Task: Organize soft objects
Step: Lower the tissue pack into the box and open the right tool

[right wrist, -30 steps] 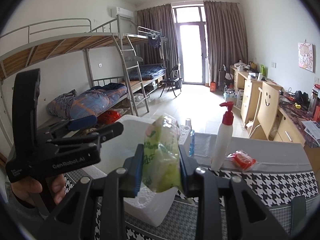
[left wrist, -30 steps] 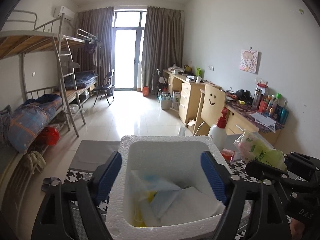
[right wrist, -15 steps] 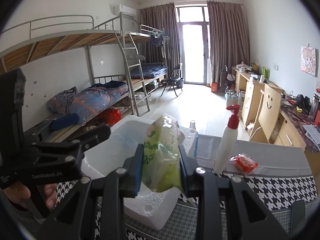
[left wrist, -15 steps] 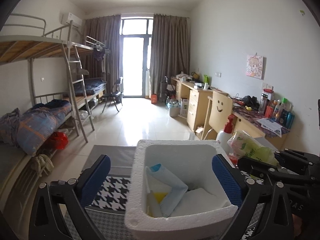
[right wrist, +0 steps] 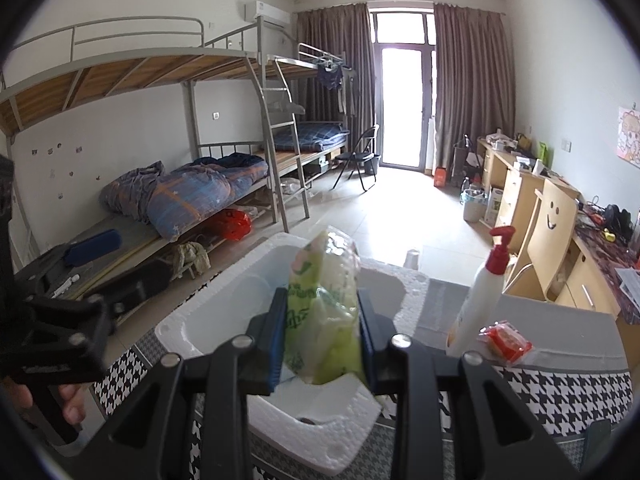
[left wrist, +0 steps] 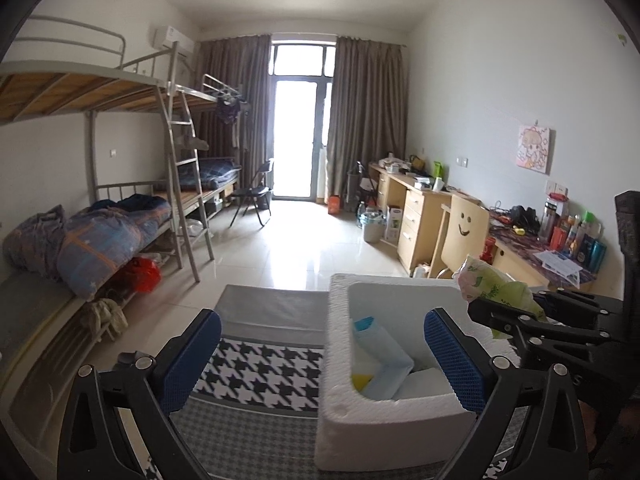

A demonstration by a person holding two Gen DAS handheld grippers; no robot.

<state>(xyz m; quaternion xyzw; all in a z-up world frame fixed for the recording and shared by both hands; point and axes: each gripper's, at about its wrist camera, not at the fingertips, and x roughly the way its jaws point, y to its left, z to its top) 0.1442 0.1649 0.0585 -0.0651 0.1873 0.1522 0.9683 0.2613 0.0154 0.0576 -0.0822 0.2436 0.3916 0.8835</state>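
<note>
Green-printed plastic tissue pack (right wrist: 322,312) is pinched between my right claw (right wrist: 322,332) pads, upright, hanging over the near rim of the white foam box (right wrist: 224,320). My left claw (left wrist: 320,356) stands wide open and empty; its right pad sits inside the box at 3 o'clock, its left pad over the houndstooth counter (left wrist: 260,372) at 9 o'clock. Blue and white packets (left wrist: 380,356) already lie in the box. Risk, my judgement: releasing this near the rim lets the pack tip out onto the counter. Farther off, at 2 o'clock in the right view, the pump bottle (right wrist: 482,300) could topple if I swing wide.
</note>
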